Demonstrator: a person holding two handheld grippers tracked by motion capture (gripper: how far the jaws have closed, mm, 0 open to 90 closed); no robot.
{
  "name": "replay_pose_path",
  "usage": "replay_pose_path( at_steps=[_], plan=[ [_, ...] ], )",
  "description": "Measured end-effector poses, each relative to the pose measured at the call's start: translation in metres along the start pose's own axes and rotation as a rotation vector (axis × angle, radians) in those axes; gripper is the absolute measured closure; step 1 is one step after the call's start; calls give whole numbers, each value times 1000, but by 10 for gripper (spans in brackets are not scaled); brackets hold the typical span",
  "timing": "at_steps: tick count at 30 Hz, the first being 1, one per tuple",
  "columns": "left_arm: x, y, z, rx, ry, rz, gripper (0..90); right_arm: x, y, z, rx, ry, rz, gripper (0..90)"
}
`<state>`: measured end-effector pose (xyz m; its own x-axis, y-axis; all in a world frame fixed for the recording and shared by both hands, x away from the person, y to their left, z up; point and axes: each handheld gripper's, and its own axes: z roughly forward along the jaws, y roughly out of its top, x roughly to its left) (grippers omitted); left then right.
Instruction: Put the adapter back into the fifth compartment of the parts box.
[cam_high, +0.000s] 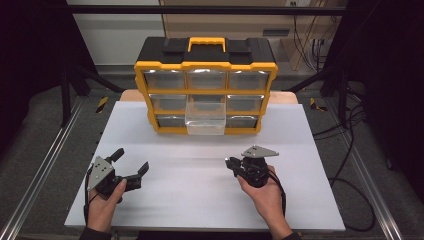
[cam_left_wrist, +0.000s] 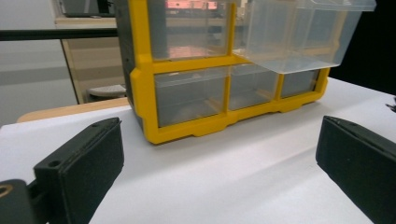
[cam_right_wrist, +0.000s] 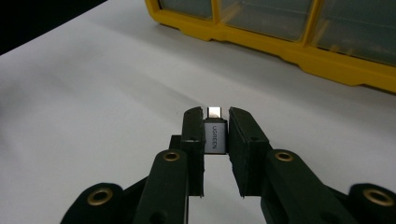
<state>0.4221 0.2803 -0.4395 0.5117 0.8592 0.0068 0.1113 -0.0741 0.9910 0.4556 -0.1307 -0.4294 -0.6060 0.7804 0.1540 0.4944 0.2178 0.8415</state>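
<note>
A yellow and black drawer organiser (cam_high: 205, 82) stands at the back of the white table (cam_high: 200, 200). Its middle clear drawer (cam_high: 205, 119) is pulled out, seen also in the left gripper view (cam_left_wrist: 303, 32). My right gripper (cam_right_wrist: 215, 116) is shut on a small grey USB adapter (cam_right_wrist: 214, 135) whose metal plug sticks out forward; in the high view this gripper (cam_high: 229, 162) hovers low at the table's right-centre, pointing left. My left gripper (cam_high: 131, 161) rests at the front left, open, with nothing between its pads (cam_left_wrist: 81, 168).
The organiser's other clear drawers (cam_left_wrist: 191, 93) are closed. Metal rails (cam_high: 45, 165) run along both table sides, and black cables (cam_high: 350, 150) lie on the floor to the right. A black frame bar (cam_high: 200, 9) crosses overhead at the back.
</note>
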Motion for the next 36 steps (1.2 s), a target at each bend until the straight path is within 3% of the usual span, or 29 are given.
replay_pose_path(
  at_steps=[8, 15, 17, 24, 26, 30, 31, 33, 34, 36],
  plan=[
    [-5, 0, 2, 21, -52, 31, 8, -3, -1, -2, -4, -39, -17, 765],
    [-4, 0, 2, 22, -54, 26, 9, -5, 3, -9, -49, -46, -4, 765],
    [-4, 1, 1, 20, -61, 31, 9, -6, 7, -9, -59, -62, -24, 765],
    [7, 1, -5, 11, -54, 30, 11, -12, 17, -9, -80, -83, -17, 765],
    [12, -2, -4, 16, -51, -1, 15, -14, 21, -12, -93, -92, -31, 765],
    [11, -8, 1, 53, -71, 28, 19, -17, 28, -16, -100, -112, -45, 765],
    [9, -8, 2, 51, -82, 3, 21, -17, 31, -18, -101, -123, -60, 765],
    [8, -7, 2, 44, -85, -1, 21, -17, 34, -21, -104, -133, -74, 765],
    [5, -4, 0, 34, -84, 20, 21, -19, 41, -26, -112, -144, -84, 765],
    [5, -4, -1, 31, -85, 23, 20, -20, 44, -29, -115, -149, -85, 765]
  ],
)
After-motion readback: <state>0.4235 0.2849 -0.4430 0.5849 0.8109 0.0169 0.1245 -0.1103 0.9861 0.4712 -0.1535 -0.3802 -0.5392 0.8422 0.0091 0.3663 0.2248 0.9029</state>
